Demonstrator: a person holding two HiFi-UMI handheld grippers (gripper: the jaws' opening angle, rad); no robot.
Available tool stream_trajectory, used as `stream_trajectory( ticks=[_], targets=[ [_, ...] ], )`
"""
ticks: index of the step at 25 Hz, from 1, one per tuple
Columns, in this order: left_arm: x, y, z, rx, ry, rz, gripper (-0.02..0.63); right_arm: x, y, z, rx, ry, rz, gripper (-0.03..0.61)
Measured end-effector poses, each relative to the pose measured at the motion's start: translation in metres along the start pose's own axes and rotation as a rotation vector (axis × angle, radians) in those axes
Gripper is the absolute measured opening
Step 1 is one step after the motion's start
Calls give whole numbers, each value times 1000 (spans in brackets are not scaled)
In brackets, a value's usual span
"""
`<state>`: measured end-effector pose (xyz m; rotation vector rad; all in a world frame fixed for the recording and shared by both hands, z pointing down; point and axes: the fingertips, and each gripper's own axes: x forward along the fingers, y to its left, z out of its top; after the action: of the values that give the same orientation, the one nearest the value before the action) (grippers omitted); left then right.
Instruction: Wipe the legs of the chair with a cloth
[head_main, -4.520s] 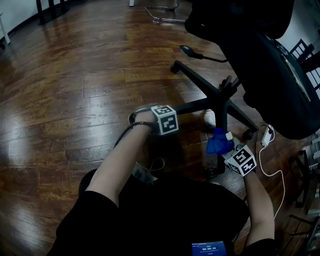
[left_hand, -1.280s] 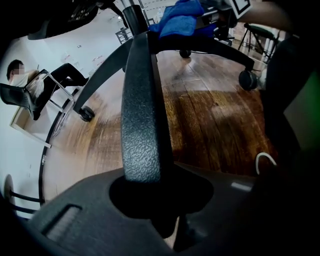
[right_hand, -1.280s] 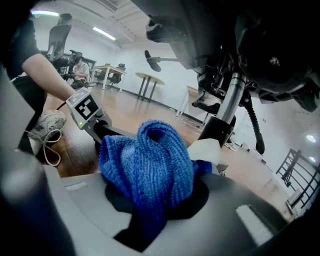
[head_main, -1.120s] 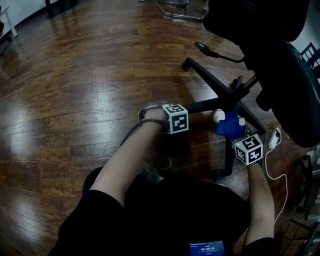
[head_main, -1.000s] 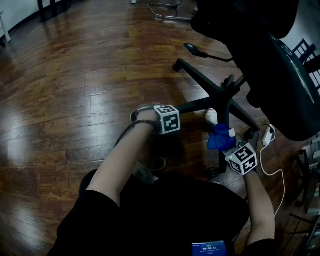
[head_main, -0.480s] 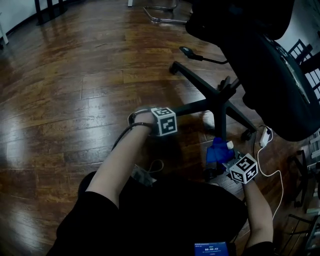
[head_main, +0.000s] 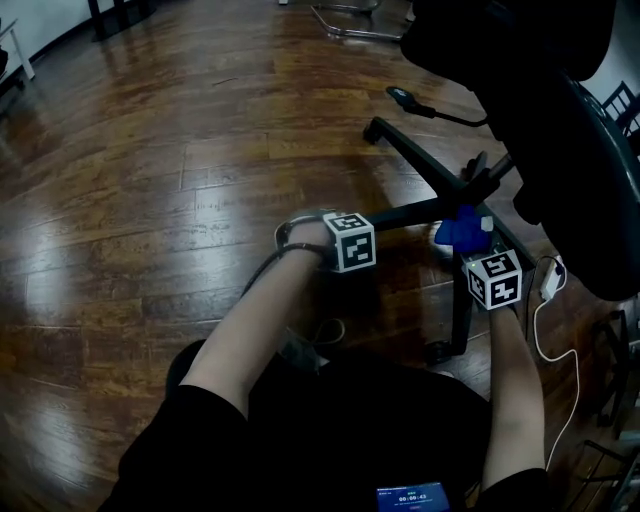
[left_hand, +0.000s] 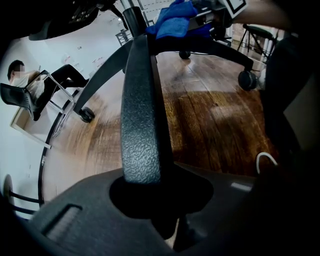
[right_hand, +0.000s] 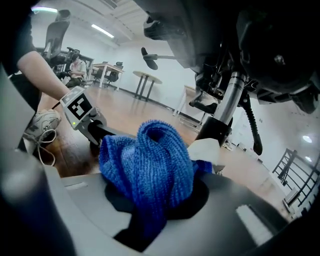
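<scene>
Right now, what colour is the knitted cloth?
The knitted cloth is blue; right gripper view shows it best.

Head view looks steeply down on the chair base (head_main: 425, 160). Left gripper view hugs 1 leg (left_hand: 142, 115); right gripper view, half blocked by cloth (right_hand: 150, 160), seemingly faces the same base.

The chair base (head_main: 475, 190) stands on the floor (head_main: 150, 200) at the right, under the seat (head_main: 560, 130). From its hub one leg (head_main: 415, 155) runs far-left, the left leg (head_main: 410, 210) runs left, and the near leg (head_main: 462, 310) runs towards the person. The left gripper (head_main: 352, 240) clamps the left leg's outer end. To its right, the right gripper (head_main: 472, 248) holds the cloth (head_main: 460, 230) against the hub. A cable (head_main: 555, 330) lies right of the near leg.
</scene>
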<state>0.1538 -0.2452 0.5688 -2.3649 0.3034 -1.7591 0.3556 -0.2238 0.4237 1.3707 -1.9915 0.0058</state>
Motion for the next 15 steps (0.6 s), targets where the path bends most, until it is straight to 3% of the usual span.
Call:
stream_trajectory(
  ticks=[3, 11, 15],
  targets=[
    [1, -1, -1, -1, 2, 1, 80, -17, 24, -16, -13, 22, 70, 84],
    [3, 0, -3, -5, 13, 8, 80, -127, 134, -95, 56, 56, 408, 84],
    [3, 1, -4, -6, 19, 9, 80, -141, 145, -106, 107, 65, 485, 83]
  ],
)
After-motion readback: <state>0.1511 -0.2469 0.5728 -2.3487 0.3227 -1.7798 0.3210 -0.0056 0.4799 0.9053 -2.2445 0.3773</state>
